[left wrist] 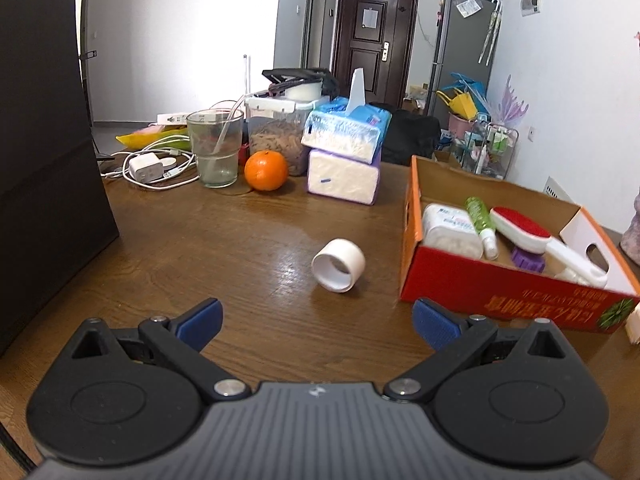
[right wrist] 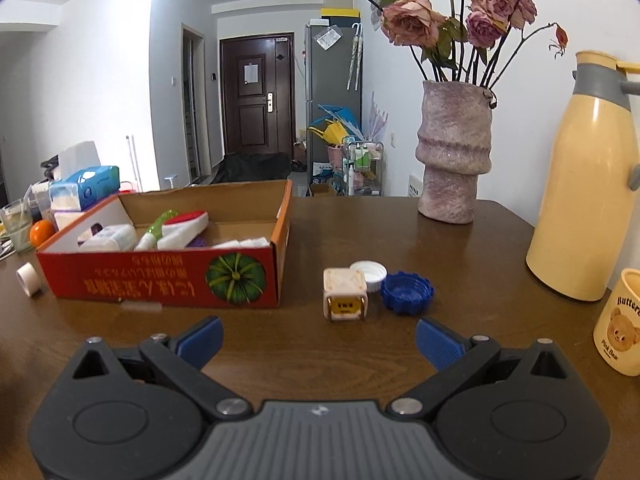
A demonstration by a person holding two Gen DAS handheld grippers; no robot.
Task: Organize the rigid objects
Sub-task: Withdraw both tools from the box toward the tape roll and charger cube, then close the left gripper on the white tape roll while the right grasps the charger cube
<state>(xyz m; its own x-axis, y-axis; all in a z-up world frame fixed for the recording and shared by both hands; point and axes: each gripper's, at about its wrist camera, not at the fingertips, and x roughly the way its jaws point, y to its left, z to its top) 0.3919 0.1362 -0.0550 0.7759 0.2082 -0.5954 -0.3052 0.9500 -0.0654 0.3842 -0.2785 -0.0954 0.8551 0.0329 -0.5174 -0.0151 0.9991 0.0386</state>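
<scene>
A red cardboard box (left wrist: pixel 472 284) (right wrist: pixel 160 280) stands on the wooden table and holds a white container (left wrist: pixel 450 230), a green spray bottle (left wrist: pixel 482 220), a red-and-white brush (left wrist: pixel 528 232) and a purple piece (left wrist: pixel 528 258). A white tape roll (left wrist: pixel 339 265) (right wrist: pixel 29 278) lies on its side left of the box. My left gripper (left wrist: pixel 318 324) is open and empty, just short of the roll. My right gripper (right wrist: pixel 319 340) is open and empty, just short of a cream cube toy (right wrist: pixel 345 296), a white cap (right wrist: pixel 370 273) and a blue cap (right wrist: pixel 407 291).
Behind the roll are an orange (left wrist: pixel 266 170), a glass (left wrist: pixel 216 148), tissue packs (left wrist: pixel 344 152), a food jar (left wrist: pixel 276 136) and a charger with cables (left wrist: pixel 148 168). A black box (left wrist: pixel 44 152) stands at left. A vase (right wrist: pixel 454 152), a yellow thermos (right wrist: pixel 584 176) and a mug (right wrist: pixel 618 320) stand at right.
</scene>
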